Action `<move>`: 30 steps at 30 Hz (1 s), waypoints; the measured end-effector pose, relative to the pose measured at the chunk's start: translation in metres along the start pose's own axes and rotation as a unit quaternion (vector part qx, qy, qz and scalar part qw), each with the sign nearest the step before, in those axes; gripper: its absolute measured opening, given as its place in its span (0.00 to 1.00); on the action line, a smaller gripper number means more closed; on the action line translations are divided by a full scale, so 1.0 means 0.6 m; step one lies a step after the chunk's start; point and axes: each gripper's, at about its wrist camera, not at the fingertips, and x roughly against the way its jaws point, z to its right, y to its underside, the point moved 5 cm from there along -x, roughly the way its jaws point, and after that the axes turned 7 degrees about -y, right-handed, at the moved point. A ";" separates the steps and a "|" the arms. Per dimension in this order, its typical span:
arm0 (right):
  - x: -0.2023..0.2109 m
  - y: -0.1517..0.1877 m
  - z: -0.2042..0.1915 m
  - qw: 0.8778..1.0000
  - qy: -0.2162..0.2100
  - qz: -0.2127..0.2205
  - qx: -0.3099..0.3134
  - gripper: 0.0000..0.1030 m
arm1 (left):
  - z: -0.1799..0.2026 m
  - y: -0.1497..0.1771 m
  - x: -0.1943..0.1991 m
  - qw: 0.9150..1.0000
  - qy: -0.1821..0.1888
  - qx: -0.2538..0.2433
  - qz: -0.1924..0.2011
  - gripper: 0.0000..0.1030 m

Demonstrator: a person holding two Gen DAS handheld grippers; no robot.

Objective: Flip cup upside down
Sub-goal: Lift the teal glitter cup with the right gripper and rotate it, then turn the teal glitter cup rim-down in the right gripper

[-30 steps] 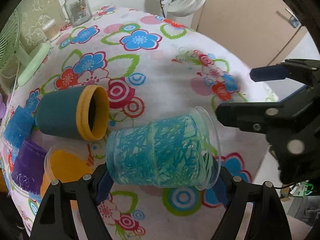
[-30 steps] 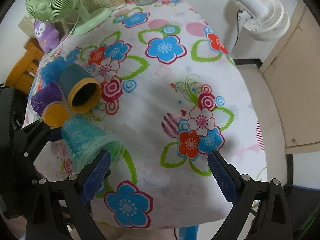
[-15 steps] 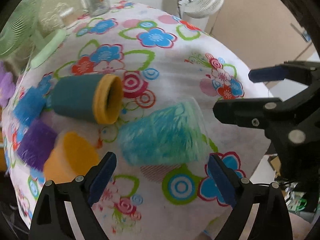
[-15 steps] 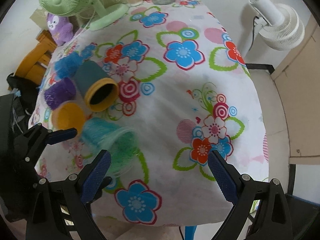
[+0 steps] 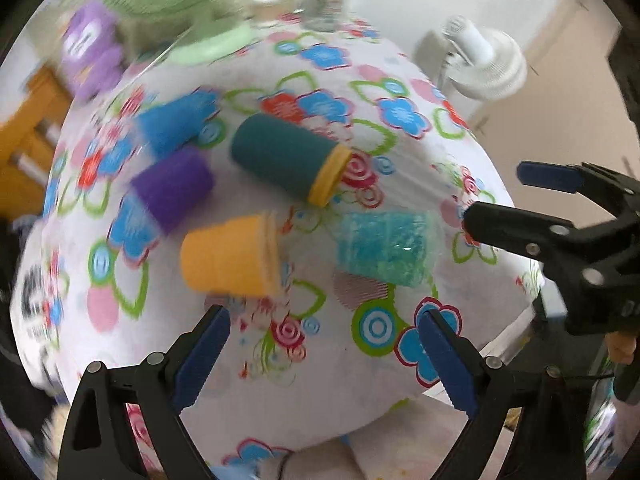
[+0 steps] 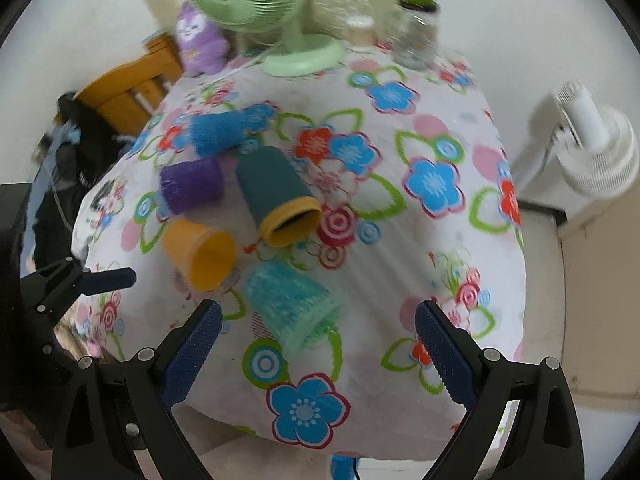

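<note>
Turquoise cup (image 5: 386, 250) on its side — seemingly untouched | left gripper (image 5: 324, 354), right gripper (image 6: 318, 346) — both agape

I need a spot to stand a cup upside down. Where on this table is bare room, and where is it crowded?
Free: the wide right stretch of the tablecloth, right of the teal cup and turquoise cup, and the near edge before both open grippers. Crowded: the left, where orange cup, purple cup and blue cup cluster; the far edge holds the green fan and jar.

Left claw (image 5: 324, 354) gaped wide, empty, pads apart. Right claw (image 6: 318, 338) likewise spread wide, empty, held beside left.
</note>
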 end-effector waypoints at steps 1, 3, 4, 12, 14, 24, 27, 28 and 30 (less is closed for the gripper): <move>0.000 -0.002 -0.007 1.000 -0.003 -0.001 0.010 0.95 | -0.005 0.003 0.001 1.000 -0.002 0.013 -0.002 0.94; -0.003 -0.006 -0.023 0.999 -0.007 -0.003 0.032 0.96 | -0.015 0.012 0.007 0.999 -0.014 0.030 -0.003 0.94; -0.005 -0.007 -0.032 0.999 -0.011 -0.003 0.048 0.95 | -0.018 0.016 0.011 0.999 -0.020 0.038 -0.001 0.94; -0.055 -0.003 -0.078 0.987 0.003 -0.045 0.155 0.95 | -0.052 0.053 0.000 0.995 -0.026 0.100 -0.013 0.94; -0.067 -0.004 -0.083 0.984 0.012 -0.052 0.170 0.95 | -0.061 0.061 -0.012 0.992 -0.024 0.122 -0.019 0.94; -0.161 -0.012 -0.089 0.963 0.024 -0.131 0.235 0.90 | -0.075 0.070 -0.084 0.984 -0.023 0.170 -0.039 0.93; -0.184 -0.011 -0.086 0.958 0.025 -0.152 0.241 0.88 | -0.079 0.069 -0.106 0.983 -0.029 0.174 -0.043 0.93; -0.190 -0.009 -0.084 0.957 0.025 -0.157 0.241 0.88 | -0.080 0.069 -0.112 0.984 -0.037 0.171 -0.042 0.93; -0.204 -0.006 -0.080 0.955 0.027 -0.170 0.241 0.86 | -0.081 0.066 -0.122 0.984 -0.054 0.162 -0.040 0.93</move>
